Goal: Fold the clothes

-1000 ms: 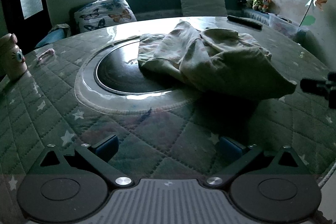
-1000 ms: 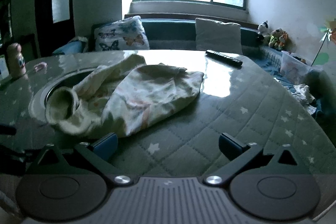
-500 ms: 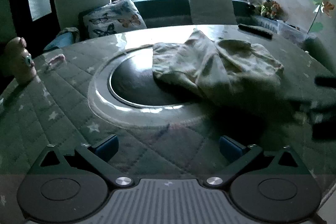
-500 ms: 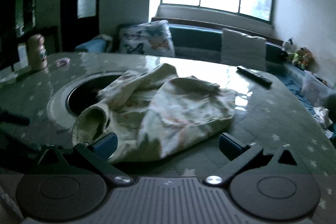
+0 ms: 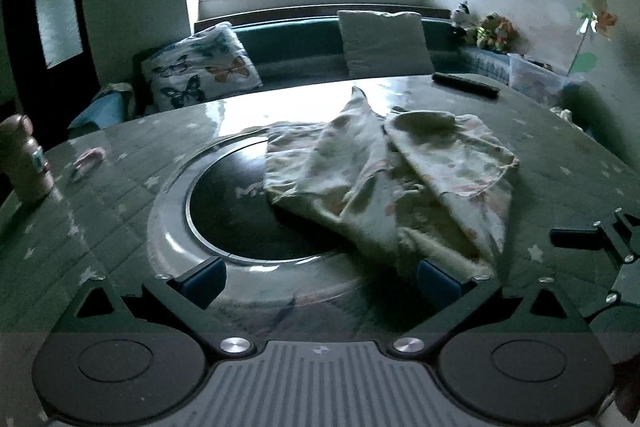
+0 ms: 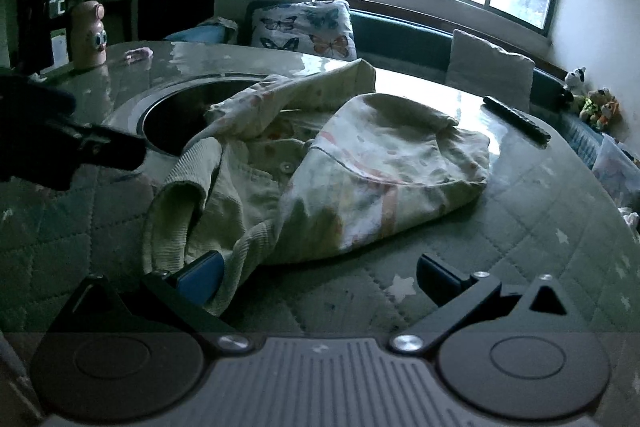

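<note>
The pale cream garment with a faint printed pattern and ribbed cuffs [image 6: 320,179] lies in a crumpled heap on the round green quilted table with white stars [image 6: 500,267]. Part of it hangs over the dark round inset plate with a silver rim [image 5: 228,207] in the table's middle. No fold is made yet, so I judge that the task is only at its beginning: the cloth must first be spread flat, then folded.

The left gripper [image 5: 320,277] has its tongs wide apart and holds nothing. In its own view the heap is at about 1 o'clock, and the nearest edge seems to touch the right fingertip, though the dim light makes this uncertain. The right gripper [image 6: 320,275] also has its tongs wide apart; a ribbed cuff [image 6: 180,211] lies at about 10 o'clock, just beside its left blue pad [image 6: 200,273], not clamped.

A black remote control [image 6: 516,119] rests well apart, at 2 o'clock.
</note>
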Available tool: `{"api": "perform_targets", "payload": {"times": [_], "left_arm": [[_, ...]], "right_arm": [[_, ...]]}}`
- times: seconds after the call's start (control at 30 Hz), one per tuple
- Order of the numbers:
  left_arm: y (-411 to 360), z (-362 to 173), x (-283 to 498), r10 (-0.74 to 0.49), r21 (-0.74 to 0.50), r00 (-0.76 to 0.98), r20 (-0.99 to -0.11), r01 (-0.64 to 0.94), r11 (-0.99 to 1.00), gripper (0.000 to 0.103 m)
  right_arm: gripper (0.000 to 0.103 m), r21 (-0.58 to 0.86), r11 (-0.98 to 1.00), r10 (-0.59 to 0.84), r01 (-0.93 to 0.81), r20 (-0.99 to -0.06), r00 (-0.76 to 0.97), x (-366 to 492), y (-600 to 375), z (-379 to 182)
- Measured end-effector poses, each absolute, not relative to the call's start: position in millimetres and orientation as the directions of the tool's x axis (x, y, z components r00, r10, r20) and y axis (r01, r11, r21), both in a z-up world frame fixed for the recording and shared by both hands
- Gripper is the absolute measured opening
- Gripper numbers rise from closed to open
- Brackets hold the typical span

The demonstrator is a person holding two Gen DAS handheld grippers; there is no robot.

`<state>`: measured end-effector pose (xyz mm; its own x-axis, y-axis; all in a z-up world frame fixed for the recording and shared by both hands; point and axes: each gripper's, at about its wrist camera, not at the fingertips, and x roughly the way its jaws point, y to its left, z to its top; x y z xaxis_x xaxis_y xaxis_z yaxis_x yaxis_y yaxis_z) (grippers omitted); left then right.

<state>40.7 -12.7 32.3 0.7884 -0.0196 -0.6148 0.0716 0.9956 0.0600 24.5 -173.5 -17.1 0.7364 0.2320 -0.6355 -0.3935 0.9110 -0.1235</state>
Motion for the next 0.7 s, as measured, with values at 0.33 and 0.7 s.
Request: {"api": "perform_targets", "payload": {"times": [0.33, 0.7], "left_arm": [[-27, 17, 64, -0.030, 0.089, 0.764, -0.645, 0.114, 0.990, 0.103], [-25, -4, 71, -0.026, 0.100, 0.736, -0.677, 0.128, 0.987, 0.103]], "right_arm": [[0.103, -0.111, 0.905, 0.250, -0.411, -0.642, 0.725, 26, -175, -19], [0.103, -0.080, 0.907, 0.288, -0.413, -0.597, 0.749, 35, -190, 7]]}}
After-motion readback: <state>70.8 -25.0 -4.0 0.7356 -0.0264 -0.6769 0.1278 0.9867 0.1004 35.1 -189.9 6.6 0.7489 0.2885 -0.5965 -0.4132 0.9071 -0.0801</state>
